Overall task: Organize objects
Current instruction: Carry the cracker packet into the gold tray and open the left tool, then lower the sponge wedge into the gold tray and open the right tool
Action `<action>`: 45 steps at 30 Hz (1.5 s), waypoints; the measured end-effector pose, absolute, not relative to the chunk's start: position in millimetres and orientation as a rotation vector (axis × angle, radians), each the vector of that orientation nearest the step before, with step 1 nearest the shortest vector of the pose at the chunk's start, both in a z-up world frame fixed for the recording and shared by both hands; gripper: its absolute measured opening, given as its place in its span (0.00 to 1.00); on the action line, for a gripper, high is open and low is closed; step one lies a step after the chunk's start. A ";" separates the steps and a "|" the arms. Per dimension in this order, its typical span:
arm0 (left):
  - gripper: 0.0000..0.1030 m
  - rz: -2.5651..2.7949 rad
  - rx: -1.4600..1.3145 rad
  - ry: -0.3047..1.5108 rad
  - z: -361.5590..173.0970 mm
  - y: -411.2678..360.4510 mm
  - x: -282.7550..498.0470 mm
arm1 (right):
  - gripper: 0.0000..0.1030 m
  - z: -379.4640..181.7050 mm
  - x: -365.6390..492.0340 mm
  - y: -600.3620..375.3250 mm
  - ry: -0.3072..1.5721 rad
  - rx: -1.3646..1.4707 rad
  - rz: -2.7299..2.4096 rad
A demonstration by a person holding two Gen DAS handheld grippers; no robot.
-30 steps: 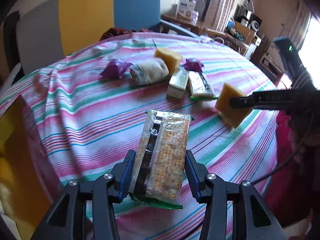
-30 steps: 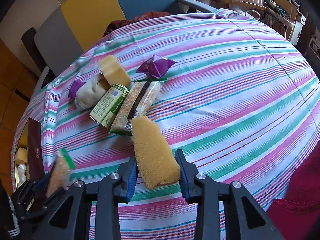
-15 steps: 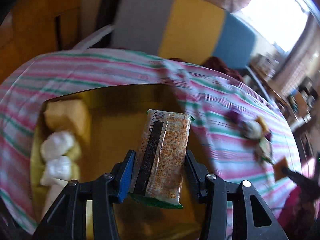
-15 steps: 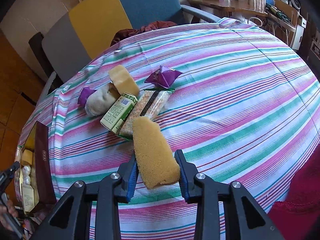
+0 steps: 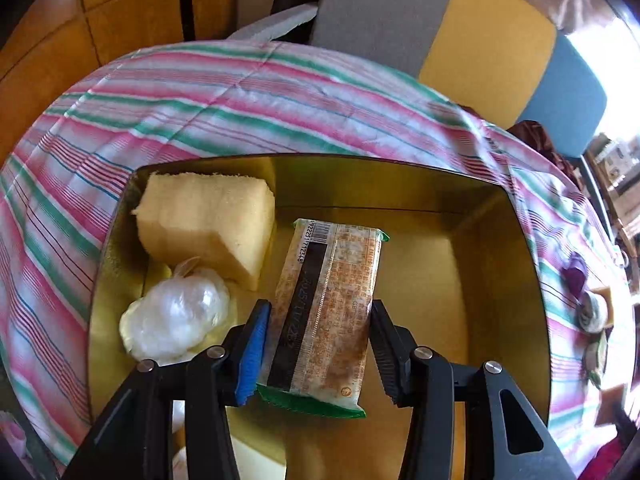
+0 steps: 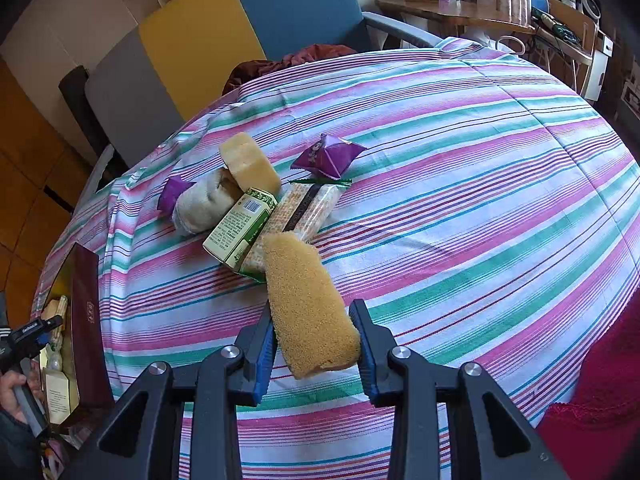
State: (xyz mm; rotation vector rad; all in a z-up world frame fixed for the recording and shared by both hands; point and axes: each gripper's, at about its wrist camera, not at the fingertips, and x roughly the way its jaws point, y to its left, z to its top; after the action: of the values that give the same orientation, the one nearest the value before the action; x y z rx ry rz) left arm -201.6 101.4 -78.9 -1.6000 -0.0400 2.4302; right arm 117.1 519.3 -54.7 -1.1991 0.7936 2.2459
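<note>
- Left wrist view: my left gripper [image 5: 316,344] has its fingers closed on a long clear-wrapped orange snack bar with a black stripe and green ends [image 5: 326,312]. It's hanging right above the gold-lined open box [image 5: 500,280] sitting on the counter with the pink, green and white striped cloth [image 5: 240,92].
- In the box's left half there's already a pale yellow sponge-cake block [image 5: 208,224] and a shiny white wrapped ball [image 5: 176,316]. The right half looks bare, so I reckon the trick is to lower the bar flat into that gap, let go only once it's down, and keep clear of the cake.
- Writing here: a barcode with digits on the bar's top end, too small for me to trust. The stripe's lettering I can't read.
- Right wrist view: my right gripper [image 6: 316,344] has its fingers clamped on a golden-brown spongy wedge [image 6: 308,304], held above the cloth.
- The pile behind it: a green and white carton [image 6: 240,228] with a barcode and tiny print, a second snack bar [image 6: 308,208], a purple foil packet [image 6: 330,156]. Nothing legible.
</note>
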 end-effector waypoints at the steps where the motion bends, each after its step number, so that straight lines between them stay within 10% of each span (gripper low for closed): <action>1: 0.48 2.439 -1.608 -0.039 -80.5 103.0 -203.8 | 0.33 -54.9 116.9 519.3 0.793 -1.199 2.246; 23: 0.57 2.501 -1.343 -0.023 -26.0 65.7 -154.3 | 0.33 -17.7 119.7 498.1 0.753 -1.086 2.374; 45: 0.63 2.688 -1.214 -0.221 -18.8 -67.5 -75.6 | 0.35 -9.3 -117.2 166.4 0.375 -1.706 3.060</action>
State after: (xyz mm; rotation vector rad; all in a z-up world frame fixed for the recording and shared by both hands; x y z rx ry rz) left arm -75.6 -67.5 -18.8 -1.2143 -0.2213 2.6876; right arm -117.2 166.4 -9.3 -1.7060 0.3752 3.0595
